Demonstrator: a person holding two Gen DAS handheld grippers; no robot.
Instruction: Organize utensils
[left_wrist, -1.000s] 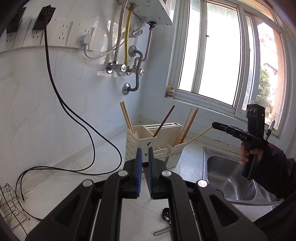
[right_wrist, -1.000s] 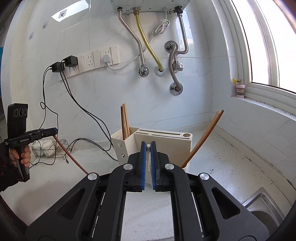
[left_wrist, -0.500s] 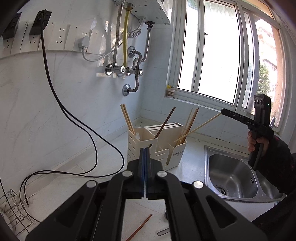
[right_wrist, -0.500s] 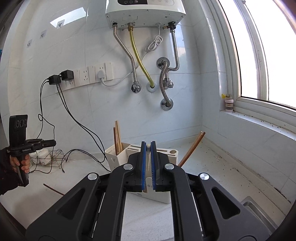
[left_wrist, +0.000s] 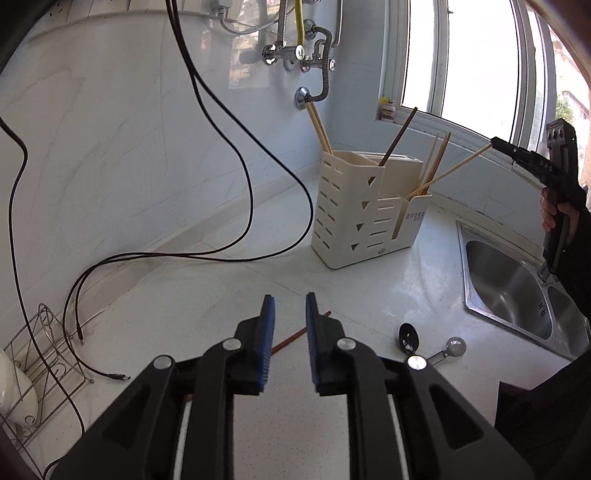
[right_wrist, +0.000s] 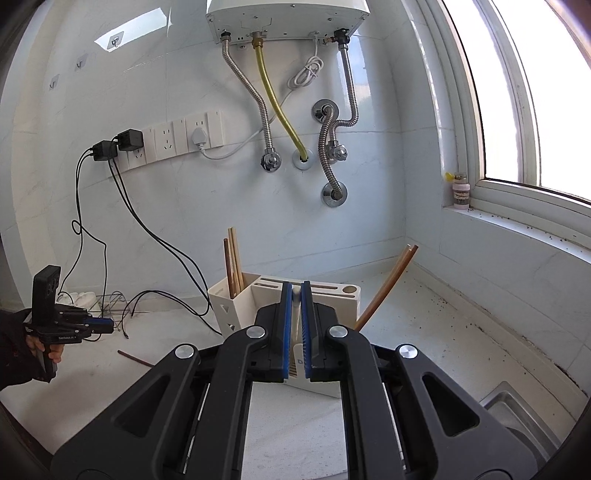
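The left gripper (left_wrist: 289, 302) with its black arms and blue pads points down at the white speckled kitchen counter (left_wrist: 229, 295). Its jaws have just been opening, and now there is a gap between the pads. Nothing is squeezed in them. A thin reddish-brown chopstick (left_wrist: 295, 336) lies flat on the counter just under that gap, and part of it is hidden behind the pads.

The right gripper (right_wrist: 295, 291) is shut on a thin pale wooden chopstick (left_wrist: 458, 167). In the left wrist view this stick slants from the gripper's tip down into the low front pocket of the cream plastic utensil holder with slots in its sides (left_wrist: 351, 221). A hand in a dark sleeve (left_wrist: 561, 218) holds that gripper above the shiny steel sink (left_wrist: 509, 288).

The holder stands on the counter near the corner of the wall, well apart from the left gripper. More chopsticks stick up out of it: two pale ones in the tall back pocket, a dark brown one in the middle, and a few leaning in the front pocket.

A small black spoon (left_wrist: 408, 336) and a small silver spoon (left_wrist: 452, 349) lie on the counter near the sink. Black cables (left_wrist: 221, 122) trail down the wall and over the counter. A wire rack with a white bowl (left_wrist: 14, 391) sits at the left edge
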